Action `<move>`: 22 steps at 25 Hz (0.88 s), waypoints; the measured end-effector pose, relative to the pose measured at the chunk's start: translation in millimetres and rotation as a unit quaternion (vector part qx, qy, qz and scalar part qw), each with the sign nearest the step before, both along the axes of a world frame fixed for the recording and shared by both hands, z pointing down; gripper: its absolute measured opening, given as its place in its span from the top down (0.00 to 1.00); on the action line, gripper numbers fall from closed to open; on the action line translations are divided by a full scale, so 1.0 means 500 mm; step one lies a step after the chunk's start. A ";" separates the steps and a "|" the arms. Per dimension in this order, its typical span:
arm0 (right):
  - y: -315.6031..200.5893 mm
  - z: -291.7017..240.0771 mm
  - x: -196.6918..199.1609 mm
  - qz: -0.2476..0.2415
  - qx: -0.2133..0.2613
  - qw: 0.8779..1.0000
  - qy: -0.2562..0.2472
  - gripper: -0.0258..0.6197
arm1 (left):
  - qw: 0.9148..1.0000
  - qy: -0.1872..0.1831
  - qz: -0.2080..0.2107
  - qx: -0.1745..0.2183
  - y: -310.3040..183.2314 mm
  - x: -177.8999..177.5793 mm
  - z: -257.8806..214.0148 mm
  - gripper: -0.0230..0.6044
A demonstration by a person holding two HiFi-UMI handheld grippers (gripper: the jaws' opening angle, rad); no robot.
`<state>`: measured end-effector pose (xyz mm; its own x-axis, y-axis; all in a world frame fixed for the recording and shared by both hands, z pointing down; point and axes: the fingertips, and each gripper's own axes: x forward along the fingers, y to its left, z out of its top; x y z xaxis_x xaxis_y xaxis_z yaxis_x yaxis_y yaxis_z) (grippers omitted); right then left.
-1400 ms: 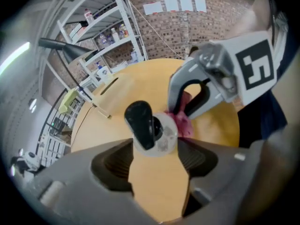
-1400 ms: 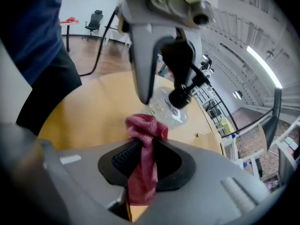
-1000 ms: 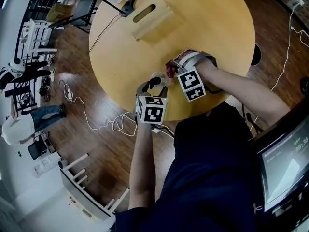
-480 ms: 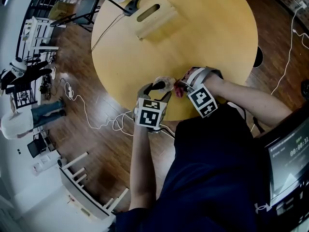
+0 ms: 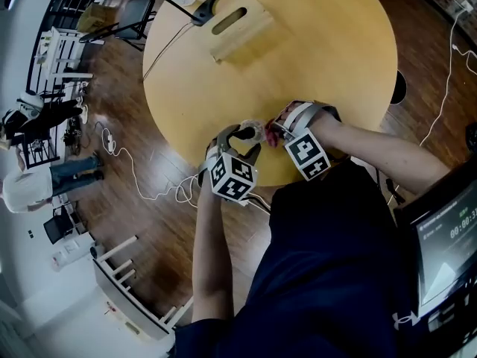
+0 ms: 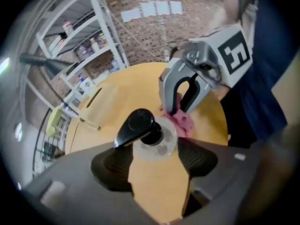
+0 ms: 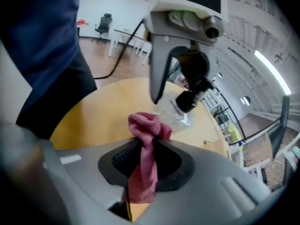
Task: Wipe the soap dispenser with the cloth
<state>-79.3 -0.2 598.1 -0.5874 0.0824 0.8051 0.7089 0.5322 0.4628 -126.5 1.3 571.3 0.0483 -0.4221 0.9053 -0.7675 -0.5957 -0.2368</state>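
Left gripper (image 6: 155, 159), jaws just closing, clamps soap dispenser (image 6: 141, 128): hold steady. Right gripper (image 7: 146, 156) pinches pink cloth (image 7: 146, 124): press onto clear body, rub around.

Lab-type workspace: brick wall (image 6: 154, 32), white shelving (image 6: 89, 41) stocked with bottles, loose cables (image 5: 141, 189) over wood floor (image 5: 149, 230), timer monitor (image 5: 443, 252), office chair (image 7: 104, 25).

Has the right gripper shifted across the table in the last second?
Yes. In the head view the right gripper has drawn back toward the near edge of the table, away from the wooden tray, with the cloth pinched in its jaws.
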 end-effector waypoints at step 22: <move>-0.056 0.047 -0.026 0.078 0.045 0.996 0.005 0.83 | 1.000 0.004 0.002 -0.020 0.003 -0.016 -0.007 0.49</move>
